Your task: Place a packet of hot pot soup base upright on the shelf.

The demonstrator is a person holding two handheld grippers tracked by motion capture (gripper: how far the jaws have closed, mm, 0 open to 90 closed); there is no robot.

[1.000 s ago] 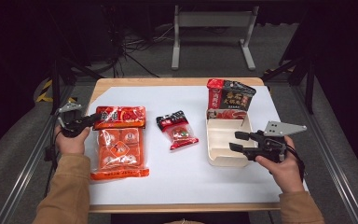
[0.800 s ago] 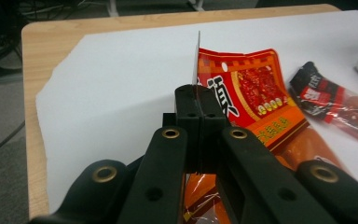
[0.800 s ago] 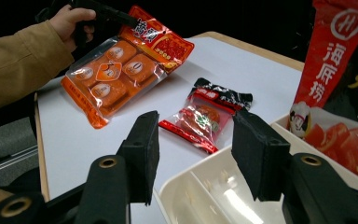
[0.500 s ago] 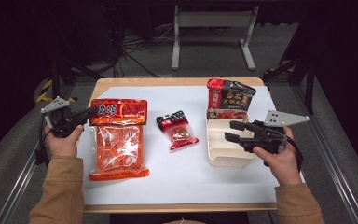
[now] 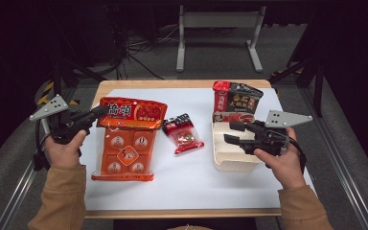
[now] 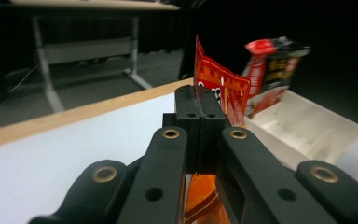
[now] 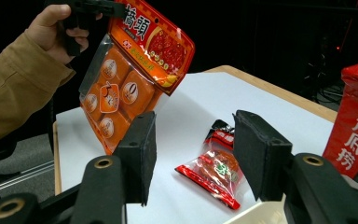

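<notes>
A: How is the left hand (image 5: 63,148) set?

B: It sits off the left edge of the table (image 5: 124,84), forearm in a tan sleeve (image 5: 60,196) running up from the bottom of the high view. The left gripper (image 5: 101,111) points to the right toward the table, its grey three-cornered plate tilted up on the outer side.

A: And its jaws?

B: Pressed together on the top left corner of the orange snack bag (image 5: 127,141). In the left gripper view the pads meet flat with the red edge of the bag sticking up between them.

A: Where is the bag, then?

B: Over the left part of the white table cover. In the right gripper view it hangs from that corner, tilted, with its lower end down at the cover; whether that end touches I cannot tell.

A: The right hand (image 5: 280,160)?

B: It is at the right side, wrist bent inward, with the right gripper (image 5: 230,132) pointing left, roughly level, over the beige tray (image 5: 230,160). Its jaws stand spread with nothing between them.

A: What lies between the two hands?

B: A small red sachet (image 5: 184,134), flat on the cover, just beside the bag. A red and black packet (image 5: 235,101) stands upright at the tray's far end.
</notes>
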